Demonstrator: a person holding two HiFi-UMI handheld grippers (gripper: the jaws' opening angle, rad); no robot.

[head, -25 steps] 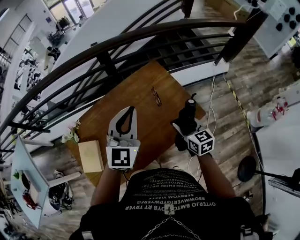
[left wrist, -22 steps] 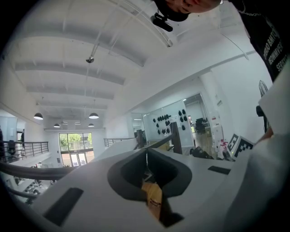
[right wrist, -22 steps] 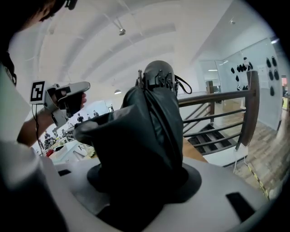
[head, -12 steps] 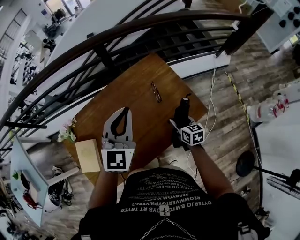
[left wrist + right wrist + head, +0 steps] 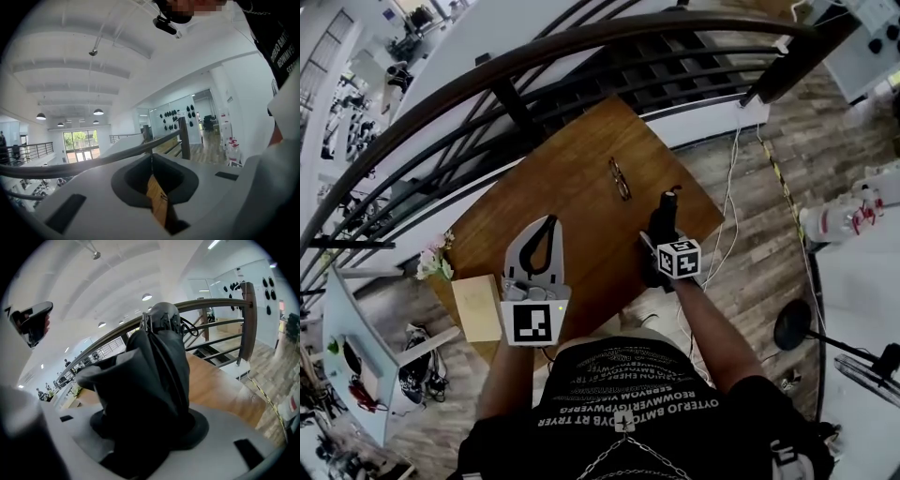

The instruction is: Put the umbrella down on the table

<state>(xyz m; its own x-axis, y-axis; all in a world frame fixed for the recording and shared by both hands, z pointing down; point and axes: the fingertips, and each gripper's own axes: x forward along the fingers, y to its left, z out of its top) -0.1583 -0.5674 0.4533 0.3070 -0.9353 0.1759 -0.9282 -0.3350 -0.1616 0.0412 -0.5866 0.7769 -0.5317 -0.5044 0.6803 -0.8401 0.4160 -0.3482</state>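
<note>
The folded black umbrella (image 5: 157,366) filled the right gripper view and hid most of those jaws; whether it touched the wood could not be told. A pale box (image 5: 478,307) sat at the wooden table's (image 5: 572,178) near left edge. The left gripper (image 5: 549,223) hovered over the table, jaws closed on nothing. The right gripper (image 5: 664,246) clamped the umbrella over the table's near right corner. Spectacles (image 5: 620,178) lay farther off, before a dark railing (image 5: 516,89).
</note>
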